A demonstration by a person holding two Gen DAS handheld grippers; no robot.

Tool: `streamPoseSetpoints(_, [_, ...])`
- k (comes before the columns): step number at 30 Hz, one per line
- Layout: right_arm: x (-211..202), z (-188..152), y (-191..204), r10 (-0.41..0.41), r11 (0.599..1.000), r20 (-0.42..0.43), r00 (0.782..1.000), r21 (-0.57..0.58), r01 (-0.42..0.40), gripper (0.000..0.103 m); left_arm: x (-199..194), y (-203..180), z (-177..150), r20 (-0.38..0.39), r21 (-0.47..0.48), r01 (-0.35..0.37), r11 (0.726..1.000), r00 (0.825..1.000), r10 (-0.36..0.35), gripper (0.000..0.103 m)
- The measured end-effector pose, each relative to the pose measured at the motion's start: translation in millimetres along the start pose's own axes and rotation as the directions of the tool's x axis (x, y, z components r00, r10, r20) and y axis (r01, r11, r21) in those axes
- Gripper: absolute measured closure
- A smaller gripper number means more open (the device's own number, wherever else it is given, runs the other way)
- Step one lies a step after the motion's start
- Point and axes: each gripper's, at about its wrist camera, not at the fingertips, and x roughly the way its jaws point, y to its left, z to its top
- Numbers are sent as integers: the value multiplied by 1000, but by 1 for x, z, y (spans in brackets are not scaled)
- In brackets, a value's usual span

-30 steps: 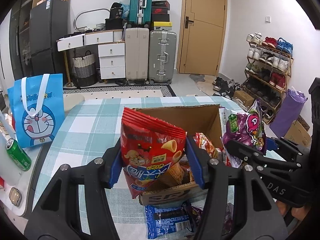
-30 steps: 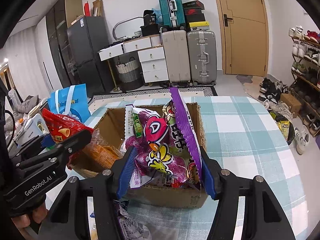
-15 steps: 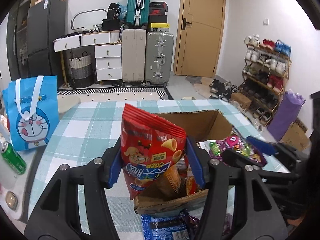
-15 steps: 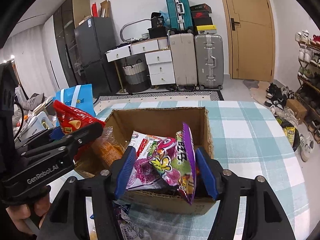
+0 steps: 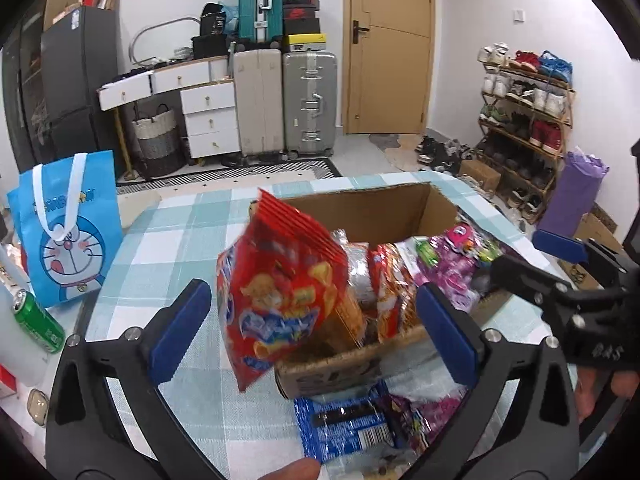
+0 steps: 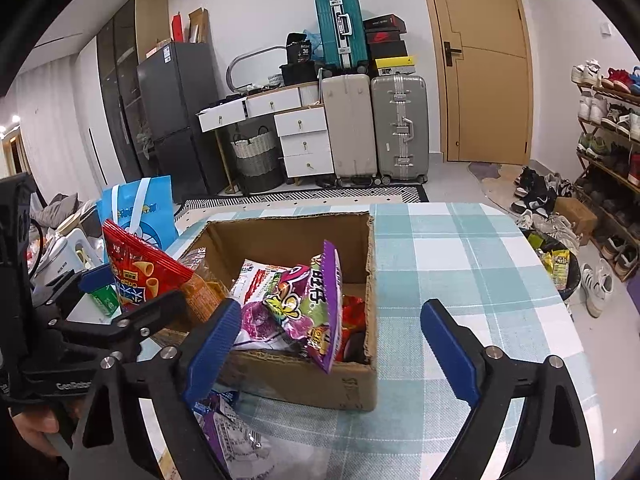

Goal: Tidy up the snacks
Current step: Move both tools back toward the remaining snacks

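A cardboard box [image 5: 372, 204] [image 6: 280, 232] stands on the checked table and holds several snack bags. My left gripper [image 5: 312, 332] is open; a red chip bag [image 5: 276, 300] [image 6: 136, 268] sits blurred between its fingers, touching neither pad, at the box's near-left corner. My right gripper [image 6: 328, 348] is open; a purple and pink candy bag [image 6: 312, 304] [image 5: 460, 256] lies in the box just beyond its left fingertip. The right gripper also shows in the left wrist view [image 5: 560, 264], beside the box.
A blue snack pack [image 5: 344, 428] and a purple bag [image 6: 228, 432] lie on the table in front of the box. A blue Doraemon bag [image 5: 68, 228] and a green can [image 5: 36, 320] stand at the left. Suitcases, drawers and a shoe rack stand beyond.
Both grippers have opened. The red chip bag has left the left pads and tilts toward the box. The purple candy bag has dropped into the box.
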Motion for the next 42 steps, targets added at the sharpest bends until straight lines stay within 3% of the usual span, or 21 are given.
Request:
streamPoseSetpoints(14, [-7, -13, -9, 11, 1000, -25, 1000, 26, -10, 9, -8, 20, -21, -17, -32, 31, 999, 999, -32, 1])
streamPoseSetpoints(21, [-9, -14, -11, 9, 1000, -23, 1000, 25, -8, 9, -13, 22, -20, 29, -65, 83, 994, 996, -82, 1])
streamPoseSetpoints(27, [-9, -15, -8, 15, 1000, -23, 1000, 20, -15, 9, -19, 7, -19, 50, -3, 82, 997, 995, -82, 1])
streamPoseSetpoints(30, [-7, -15, -6, 17, 1000, -23, 1000, 14, -17, 9, -23, 8, -17, 64, -17, 110, 994, 992, -109, 1])
streamPoseSetpoints(32, [-5, -15, -6, 18, 1000, -25, 1000, 14, -18, 9, -26, 10, -15, 74, -35, 166, 985, 984, -164, 1])
streamPoseSetpoints(34, [-5, -15, -5, 17, 1000, -24, 1000, 14, -16, 9, -22, 6, -14, 51, -29, 220, 975, 975, -218, 1])
streamPoseSetpoints(38, [-4, -16, -6, 19, 1000, -29, 999, 18, -18, 9, -8, -10, -20, -7, 4, 210, 978, 978, -210, 1])
streamPoseSetpoints(42, [-4, -20, -7, 13, 1000, -31, 999, 11, -13, 9, -7, -21, -27, -6, 29, 208, 978, 978, -208, 1])
